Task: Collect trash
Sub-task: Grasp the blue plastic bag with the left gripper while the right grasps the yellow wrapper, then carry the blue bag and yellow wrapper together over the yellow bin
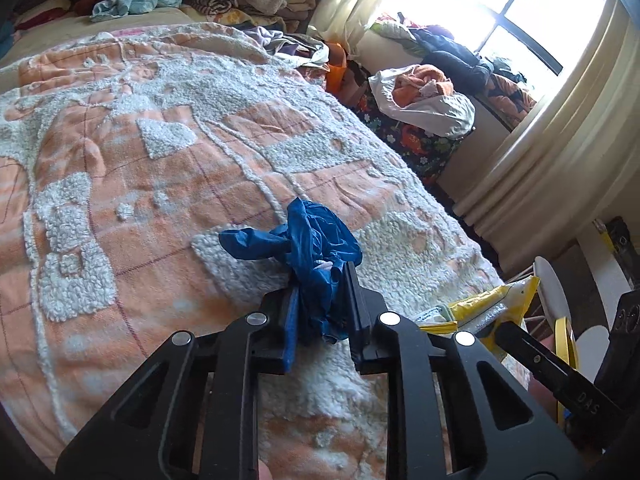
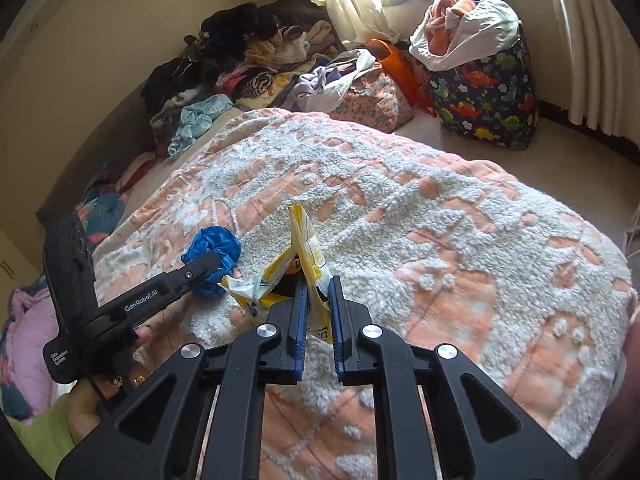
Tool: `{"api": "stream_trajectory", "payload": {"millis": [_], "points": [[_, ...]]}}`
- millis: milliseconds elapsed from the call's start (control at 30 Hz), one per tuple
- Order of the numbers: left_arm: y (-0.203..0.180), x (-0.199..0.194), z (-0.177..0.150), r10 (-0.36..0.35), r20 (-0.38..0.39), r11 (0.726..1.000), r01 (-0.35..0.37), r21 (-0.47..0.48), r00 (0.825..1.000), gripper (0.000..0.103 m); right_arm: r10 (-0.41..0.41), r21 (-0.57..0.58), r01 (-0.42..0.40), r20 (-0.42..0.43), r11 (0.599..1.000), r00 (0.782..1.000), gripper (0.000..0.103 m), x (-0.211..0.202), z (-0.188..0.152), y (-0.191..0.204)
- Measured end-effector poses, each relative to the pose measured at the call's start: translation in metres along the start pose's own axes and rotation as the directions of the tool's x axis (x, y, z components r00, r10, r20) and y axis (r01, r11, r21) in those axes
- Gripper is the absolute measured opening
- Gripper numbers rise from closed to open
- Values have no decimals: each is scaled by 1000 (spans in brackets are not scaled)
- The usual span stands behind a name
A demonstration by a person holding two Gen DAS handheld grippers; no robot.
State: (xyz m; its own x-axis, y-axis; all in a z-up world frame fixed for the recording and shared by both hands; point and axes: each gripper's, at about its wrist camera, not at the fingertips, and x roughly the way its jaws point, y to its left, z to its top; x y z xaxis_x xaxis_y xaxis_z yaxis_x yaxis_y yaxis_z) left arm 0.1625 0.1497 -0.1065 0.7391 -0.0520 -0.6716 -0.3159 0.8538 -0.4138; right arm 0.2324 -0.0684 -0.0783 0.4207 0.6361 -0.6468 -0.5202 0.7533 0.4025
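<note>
In the left wrist view, the left gripper (image 1: 320, 296) has its fingers clamped on a crumpled blue plastic bag (image 1: 308, 240), which bunches up above the fingertips over the bed's orange and white blanket (image 1: 140, 160). To the right, a yellow and white wrapper (image 1: 492, 308) shows just past the gripper, with part of the right gripper (image 1: 536, 356) under it. Beyond the bed a dinosaur-print laundry bag (image 1: 416, 140) stands below the window (image 1: 520, 4).

In the right wrist view, the right gripper (image 2: 318, 300) pinches the yellow and white wrapper (image 2: 306, 248) between its fingers, the wrapper standing upright over the blanket (image 2: 440, 220). Just left, the left gripper (image 2: 208, 264) holds the blue plastic bag (image 2: 212, 244) beside the wrapper. Heaped clothes (image 2: 248, 64) line the far side of the bed.
</note>
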Motion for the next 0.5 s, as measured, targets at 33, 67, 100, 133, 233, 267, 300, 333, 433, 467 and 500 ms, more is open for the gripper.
{"api": "stream_trajectory", "payload": {"millis": [33, 67, 100, 133, 233, 267, 300, 333, 433, 467, 500], "points": [[-5, -1, -2, -10, -1, 1000, 10, 11, 1000, 13, -3, 7, 3, 8, 1000, 1000, 11, -7, -2, -4], [-11, -2, -3, -17, -2, 1000, 17, 24, 1000, 13, -7, 12, 7, 16, 1000, 1000, 11, -14, -5, -8], [-18, -4, -5, -24, -2, 999, 24, 38, 1000, 13, -13, 15, 13, 25, 1000, 1000, 11, -20, -7, -10], [-24, -5, -6, -31, -3, 998, 31, 51, 1000, 13, -21, 20, 21, 35, 1000, 999, 11, -27, -9, -13], [-44, -7, -11, -54, -6, 995, 54, 87, 999, 13, -45, 38, 43, 68, 998, 997, 11, -48, -11, -25], [-51, -8, -12, -62, -6, 993, 62, 99, 998, 13, -54, 44, 51, 79, 998, 995, 10, -55, -12, -29], [-57, -10, -13, -69, -6, 991, 70, 111, 998, 13, -61, 51, 57, 88, 997, 994, 11, -61, -13, -32], [-64, -11, -14, -77, -6, 989, 77, 123, 997, 13, -67, 59, 61, 97, 996, 993, 10, -67, -14, -36], [-82, -14, -18, -97, -3, 983, 96, 160, 995, 13, -86, 72, 77, 126, 994, 988, 10, -86, -16, -44], [-88, -15, -19, -104, -4, 980, 103, 171, 995, 13, -93, 74, 84, 135, 994, 986, 10, -92, -17, -46], [-95, -16, -21, -110, -6, 977, 109, 182, 994, 13, -101, 78, 90, 144, 993, 984, 10, -98, -18, -49]]}}
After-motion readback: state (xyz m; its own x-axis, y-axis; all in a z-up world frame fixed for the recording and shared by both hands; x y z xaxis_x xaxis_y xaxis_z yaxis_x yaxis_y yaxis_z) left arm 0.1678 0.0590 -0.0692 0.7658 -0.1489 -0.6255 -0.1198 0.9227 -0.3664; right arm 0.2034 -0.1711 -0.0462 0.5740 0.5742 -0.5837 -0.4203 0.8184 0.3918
